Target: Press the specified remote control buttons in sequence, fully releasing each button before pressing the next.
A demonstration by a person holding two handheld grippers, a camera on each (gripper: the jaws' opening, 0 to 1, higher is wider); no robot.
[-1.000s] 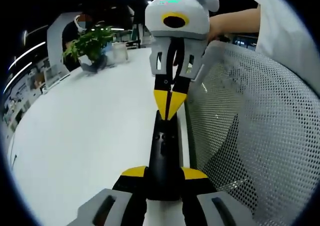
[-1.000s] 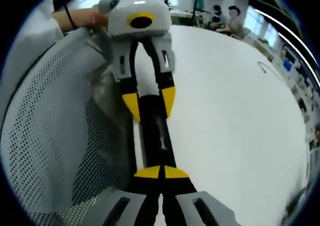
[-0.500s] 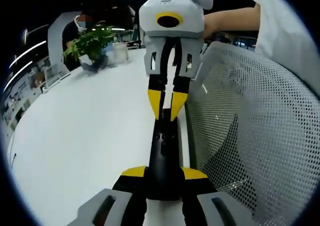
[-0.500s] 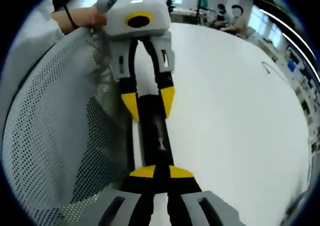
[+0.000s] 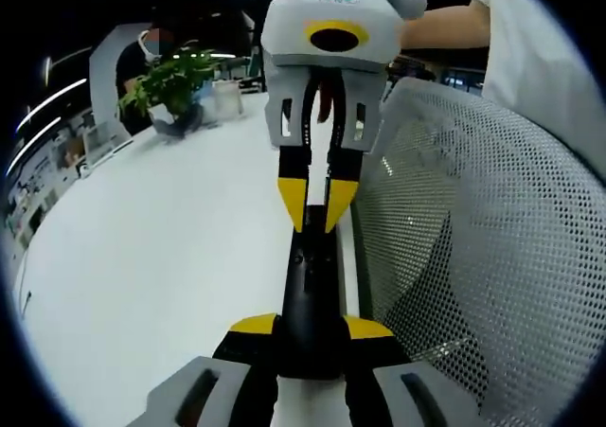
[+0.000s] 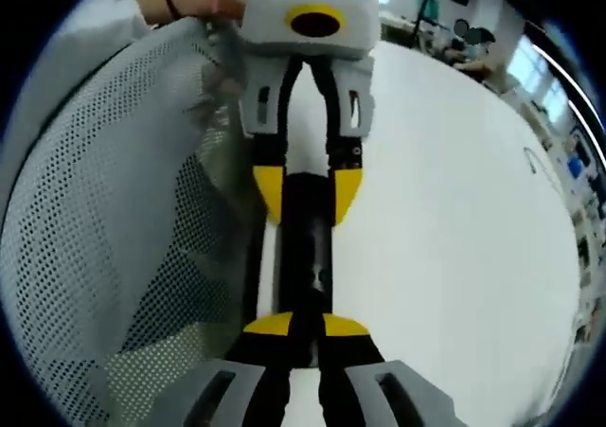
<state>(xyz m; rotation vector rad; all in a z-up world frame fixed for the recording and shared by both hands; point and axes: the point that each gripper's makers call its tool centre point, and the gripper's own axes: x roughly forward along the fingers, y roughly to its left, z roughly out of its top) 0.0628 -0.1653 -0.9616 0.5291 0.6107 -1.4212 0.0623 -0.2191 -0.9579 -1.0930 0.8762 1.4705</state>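
A black remote control [image 5: 308,275] lies lengthwise over the white table, with my left gripper [image 5: 311,326] shut on its near end. From above, my right gripper [image 5: 316,204] points its yellow fingertips [image 5: 294,200] down at the remote's far end, with a small gap between them. In the right gripper view the same remote [image 6: 305,257] runs from my right gripper [image 6: 308,325], slightly open over it, up to the left gripper [image 6: 307,192], which clamps it from both sides. I cannot tell whether the right tips touch a button.
A grey mesh chair back [image 5: 473,238] stands close beside the remote, also seen as mesh [image 6: 114,209]. The white table [image 5: 170,257] spreads wide on the other side. A potted plant [image 5: 166,86] stands at its far end. A person's forearm [image 5: 445,29] holds the right gripper.
The right gripper's jaws, touching in a point a second ago, have parted to a small gap. The left gripper has kept its hold on the remote.
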